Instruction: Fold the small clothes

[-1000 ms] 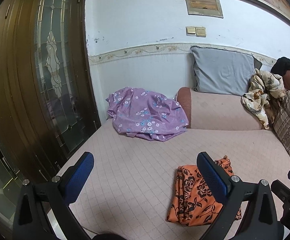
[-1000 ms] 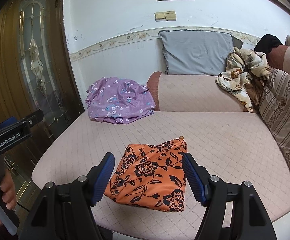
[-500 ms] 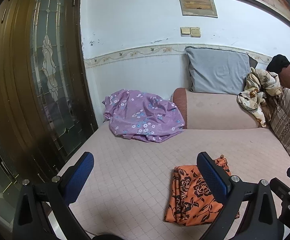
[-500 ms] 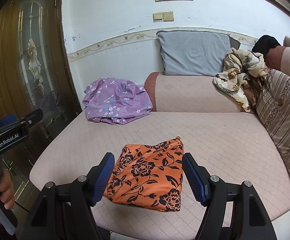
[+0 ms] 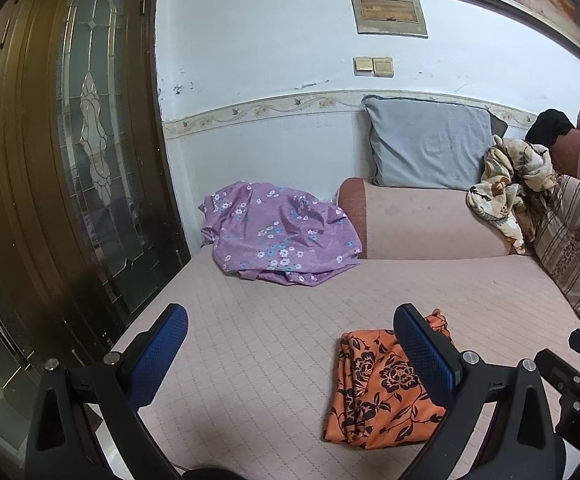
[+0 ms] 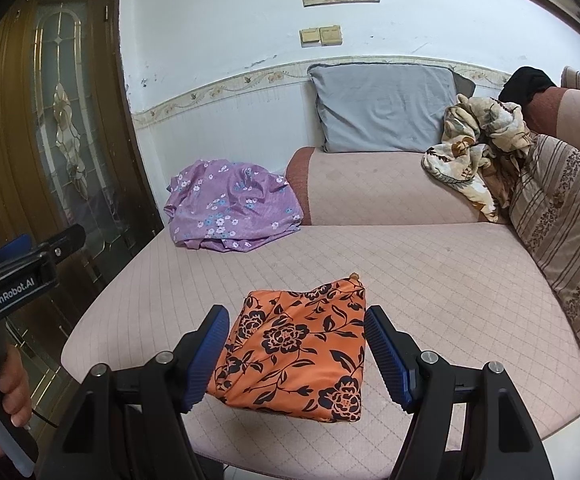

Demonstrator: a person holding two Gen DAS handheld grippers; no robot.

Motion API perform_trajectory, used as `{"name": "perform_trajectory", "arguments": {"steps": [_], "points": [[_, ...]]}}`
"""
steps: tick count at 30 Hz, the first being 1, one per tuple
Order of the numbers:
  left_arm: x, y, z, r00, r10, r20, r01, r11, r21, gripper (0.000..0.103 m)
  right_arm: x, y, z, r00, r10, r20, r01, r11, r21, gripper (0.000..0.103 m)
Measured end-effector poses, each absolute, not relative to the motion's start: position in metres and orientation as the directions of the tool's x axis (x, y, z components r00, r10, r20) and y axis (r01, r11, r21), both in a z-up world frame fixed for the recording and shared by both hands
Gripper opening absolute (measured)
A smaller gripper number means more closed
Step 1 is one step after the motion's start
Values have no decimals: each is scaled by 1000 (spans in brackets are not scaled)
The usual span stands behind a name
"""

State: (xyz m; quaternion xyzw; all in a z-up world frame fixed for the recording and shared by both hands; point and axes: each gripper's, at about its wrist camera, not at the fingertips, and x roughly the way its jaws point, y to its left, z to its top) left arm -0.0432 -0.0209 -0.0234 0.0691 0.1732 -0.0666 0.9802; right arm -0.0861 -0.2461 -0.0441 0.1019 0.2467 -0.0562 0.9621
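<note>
The right gripper (image 6: 293,354) is held with its jaws spread wide and nothing between the blue pads (image 6: 387,354); it is raised above the near edge of a pink quilted sofa seat (image 6: 429,280). Seen through the gap of the jaws, a folded orange cloth with black flowers (image 6: 301,350) is laid flat on the seat, close to that near edge. It is folded into a compact, roughly square bundle, and neither pad is touching it.

The left gripper (image 5: 290,356) is also held wide open and empty. In its own view it is raised above the seat to the left of the orange cloth (image 5: 377,392), and its right-hand pad (image 5: 423,354) is seen in front of the cloth's upper right part; whether it touches cannot be told. In the right wrist view, the left gripper's black body (image 6: 22,280) is seen far to the left of the orange cloth, gripped by a bare hand (image 6: 8,396).

Behind and to the left of the orange cloth, well apart from it, a crumpled purple garment with small flowers (image 6: 230,212) is heaped at the back of the seat against the white wall. To the right of that heap, a pink backrest (image 6: 381,192) is topped by a grey pillow (image 6: 381,108). Further right, a rumpled cream patterned cloth (image 6: 477,140) is draped beside a striped cushion (image 6: 565,216). A dark wooden door with a glass panel (image 6: 62,132) is seen far to the left of the orange cloth.
</note>
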Motion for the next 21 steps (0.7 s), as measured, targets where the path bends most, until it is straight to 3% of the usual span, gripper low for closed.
{"name": "perform_trajectory", "arguments": {"steps": [21], "points": [[-52,-17,-19,936,-128,-327,169,981,99,102,-94,-242,-29,892,-76,-447,161,975,156,73]]}}
